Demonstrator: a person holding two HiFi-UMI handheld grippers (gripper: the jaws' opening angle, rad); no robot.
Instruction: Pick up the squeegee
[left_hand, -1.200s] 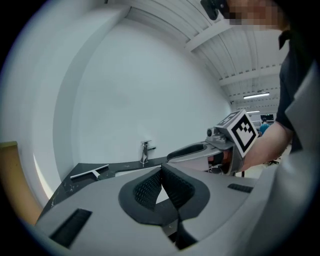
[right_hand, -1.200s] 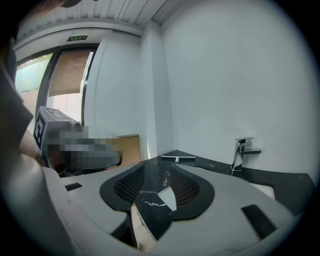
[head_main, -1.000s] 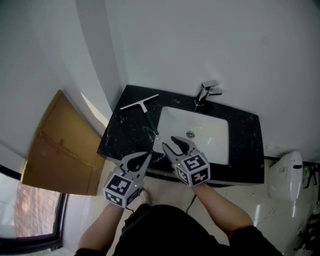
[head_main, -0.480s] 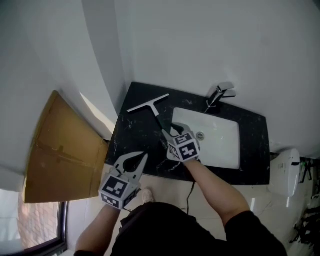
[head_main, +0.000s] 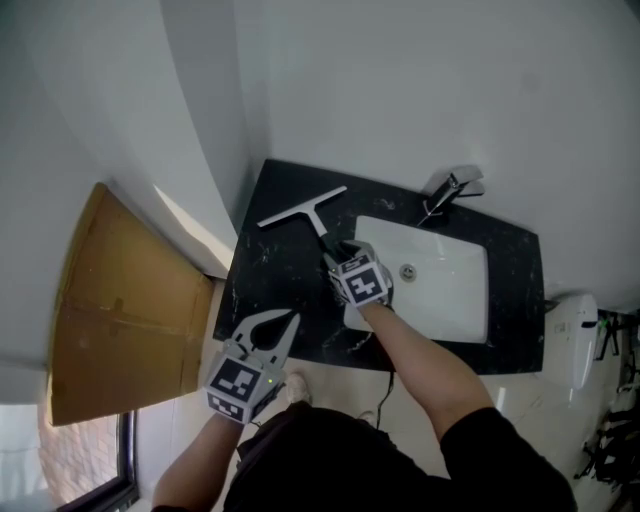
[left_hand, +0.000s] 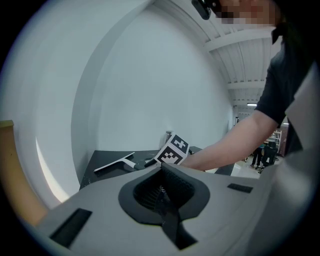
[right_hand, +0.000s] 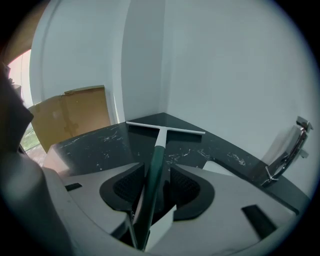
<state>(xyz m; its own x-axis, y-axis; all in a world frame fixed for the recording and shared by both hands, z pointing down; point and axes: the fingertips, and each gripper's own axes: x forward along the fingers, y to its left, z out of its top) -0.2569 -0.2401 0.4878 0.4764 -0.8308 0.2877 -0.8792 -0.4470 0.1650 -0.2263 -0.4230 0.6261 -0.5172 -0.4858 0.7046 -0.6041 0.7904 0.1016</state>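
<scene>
The squeegee (head_main: 303, 208), with a white blade and a dark green handle, lies on the black marble counter (head_main: 268, 275) left of the basin. My right gripper (head_main: 338, 252) sits low over the handle's near end. In the right gripper view the squeegee (right_hand: 160, 136) runs straight between the jaws of the right gripper (right_hand: 156, 175), which press on it from both sides. My left gripper (head_main: 290, 320) hangs in front of the counter edge, shut and holding nothing. From the left gripper (left_hand: 162, 172) the squeegee (left_hand: 115, 163) shows far off.
A white basin (head_main: 440, 300) is set in the counter, with a chrome faucet (head_main: 450, 188) behind it. A white wall rises close behind. A flat cardboard sheet (head_main: 120, 310) leans at the left. A white fixture (head_main: 575, 340) stands at the right.
My right gripper has gone forward from the counter's front edge to the squeegee handle and closed round it. The left gripper has stayed in front of the counter.
</scene>
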